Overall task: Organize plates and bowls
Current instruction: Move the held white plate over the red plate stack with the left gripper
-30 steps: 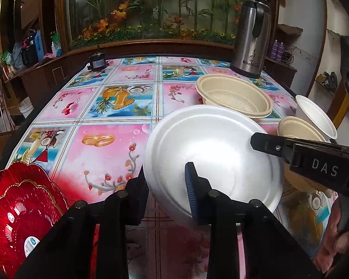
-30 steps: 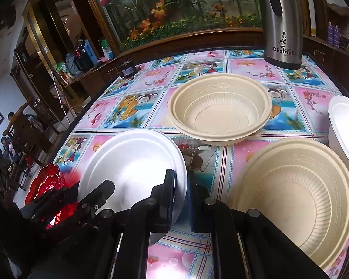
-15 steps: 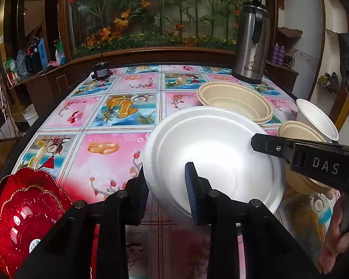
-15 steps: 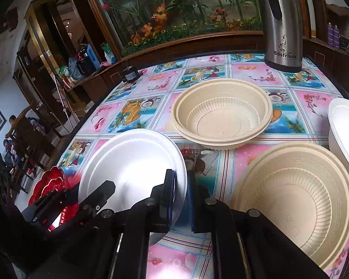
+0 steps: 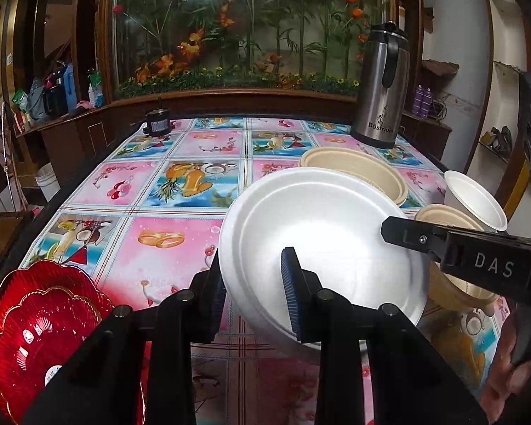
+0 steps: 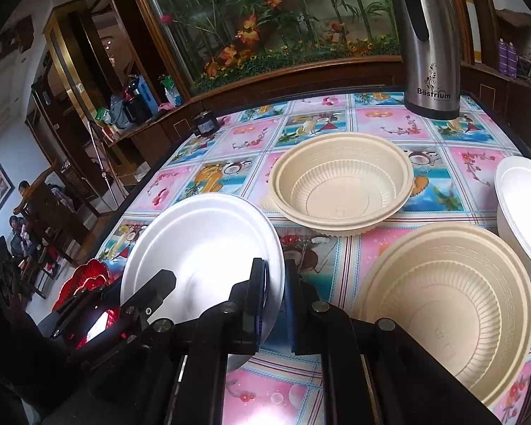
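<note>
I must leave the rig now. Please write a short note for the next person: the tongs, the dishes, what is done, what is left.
Right tongs: shut on the white foam plate at its rim, plate tilted off the table.
Left tongs: open around the same plate's other edge, not clamped.
Red plates: stacked at the near left.
Two beige bowls and white bowl stand apart, unstacked.
Left: set the plate down, nest the bowls.

Bare tablecloth point(image 5: 180, 248) lies open left of the white plate point(image 5: 322, 248); beige bowls point(image 6: 340, 191) crowd its right.
</note>
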